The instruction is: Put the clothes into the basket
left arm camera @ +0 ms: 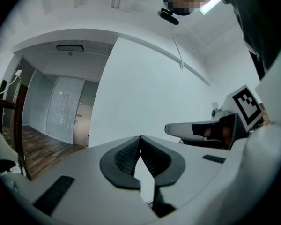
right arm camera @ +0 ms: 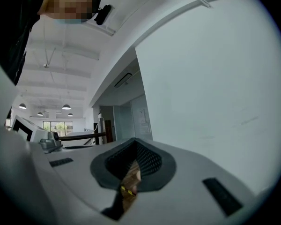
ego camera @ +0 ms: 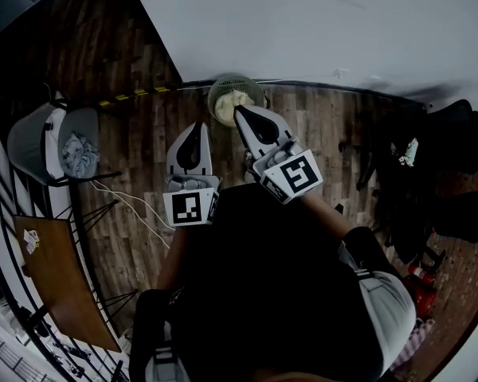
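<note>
A round green basket (ego camera: 220,88) stands on the wooden floor by the white wall, with pale clothes (ego camera: 232,101) inside it. My right gripper (ego camera: 240,112) is held level, its tip over the basket's near rim. Its jaws are shut with nothing between them (right arm camera: 135,143). My left gripper (ego camera: 196,126) is a little left of the basket and nearer to me, also level. Its pads meet at the tip and hold nothing (left arm camera: 140,138). In the left gripper view the right gripper (left arm camera: 196,128) shows at the right against the white wall.
A grey bin (ego camera: 33,138) with crumpled cloth (ego camera: 81,151) in it stands at the left. A wooden table (ego camera: 60,281) is at the lower left, with a white cable (ego camera: 135,205) on the floor near it. Black chairs (ego camera: 454,134) crowd the right side.
</note>
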Demonstrator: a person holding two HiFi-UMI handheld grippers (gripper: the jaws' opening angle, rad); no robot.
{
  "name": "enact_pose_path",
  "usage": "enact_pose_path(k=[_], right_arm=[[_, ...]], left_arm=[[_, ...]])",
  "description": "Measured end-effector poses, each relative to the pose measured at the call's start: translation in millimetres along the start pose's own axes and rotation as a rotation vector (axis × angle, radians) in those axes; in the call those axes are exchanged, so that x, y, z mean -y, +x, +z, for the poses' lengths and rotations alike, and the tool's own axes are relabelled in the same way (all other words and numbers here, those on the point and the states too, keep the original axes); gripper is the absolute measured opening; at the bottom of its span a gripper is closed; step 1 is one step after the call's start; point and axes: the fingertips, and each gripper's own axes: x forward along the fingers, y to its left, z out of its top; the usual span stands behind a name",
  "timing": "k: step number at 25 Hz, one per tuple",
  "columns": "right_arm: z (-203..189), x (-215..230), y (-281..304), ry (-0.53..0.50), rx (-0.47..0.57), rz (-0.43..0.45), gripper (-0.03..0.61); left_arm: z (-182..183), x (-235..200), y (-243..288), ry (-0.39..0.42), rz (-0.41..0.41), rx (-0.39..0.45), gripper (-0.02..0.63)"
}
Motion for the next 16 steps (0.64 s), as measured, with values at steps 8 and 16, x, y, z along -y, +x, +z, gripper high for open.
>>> enact_pose_path(k=[8, 16], right_arm=[[-6.3, 8.6, 2.5, 0.013, -0.018, -0.005, 0.008], [-11.2, 12.0, 10.8, -0.015, -0.023, -0.008, 0.008]], left_arm=[[-5.3, 2.4, 10.5, -0.004, -0.013, -0.019, 0.014], [-9.1, -4.6, 18.4, -0.016, -0.006, -0.015, 0.014]])
